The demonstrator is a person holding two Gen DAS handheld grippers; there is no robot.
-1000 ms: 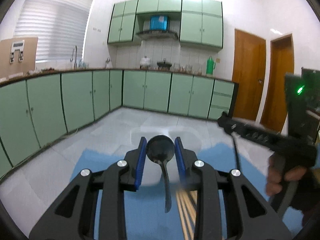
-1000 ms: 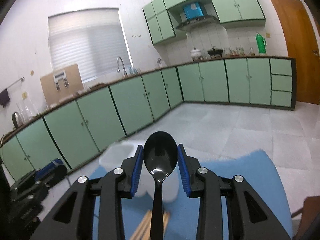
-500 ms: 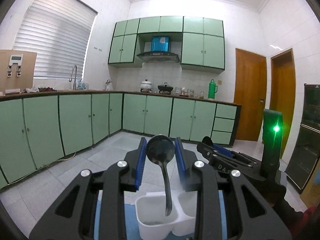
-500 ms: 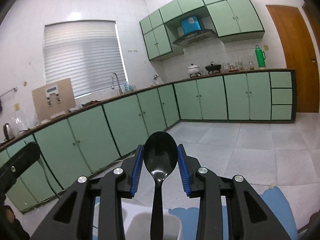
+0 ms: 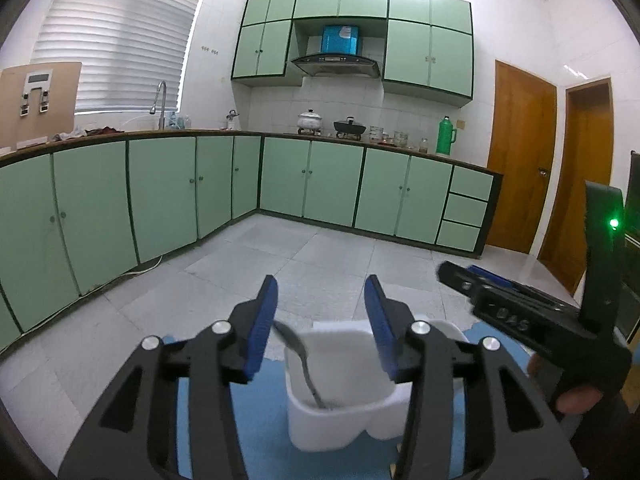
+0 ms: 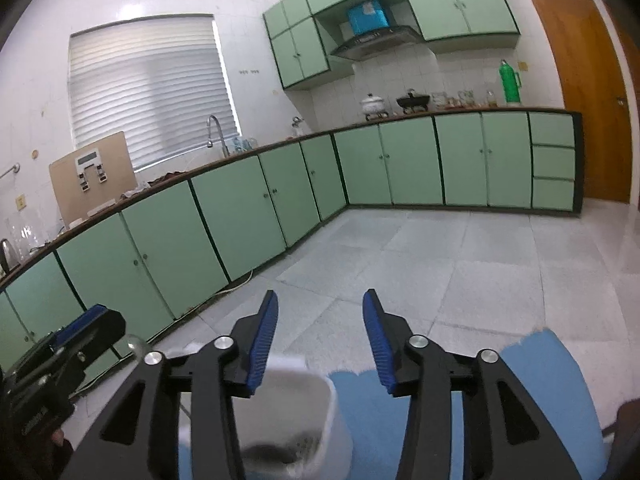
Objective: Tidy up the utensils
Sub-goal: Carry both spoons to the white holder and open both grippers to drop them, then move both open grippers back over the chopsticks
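Observation:
My left gripper hangs just above a white utensil holder. Its jaws are opening and no longer press on anything. A dark spoon slants handle-down into the holder's near compartment, blurred, clear of both pads. My right gripper is over the same holder, its jaws opening with nothing between them. A dark blurred shape lies low inside that compartment; I cannot tell what it is. In the left wrist view the right gripper is seen from the side. In the right wrist view the left gripper is seen at the left edge.
The holder stands on a blue mat. A person's hand grips the right tool. Beyond are a tiled floor, green cabinets along the walls and wooden doors at the right.
Both grippers moved forward over the white holder. Both pairs of jaws widened and let go of their spoons. The left spoon dropped handle-first into the holder; the right spoon is gone from between the pads.

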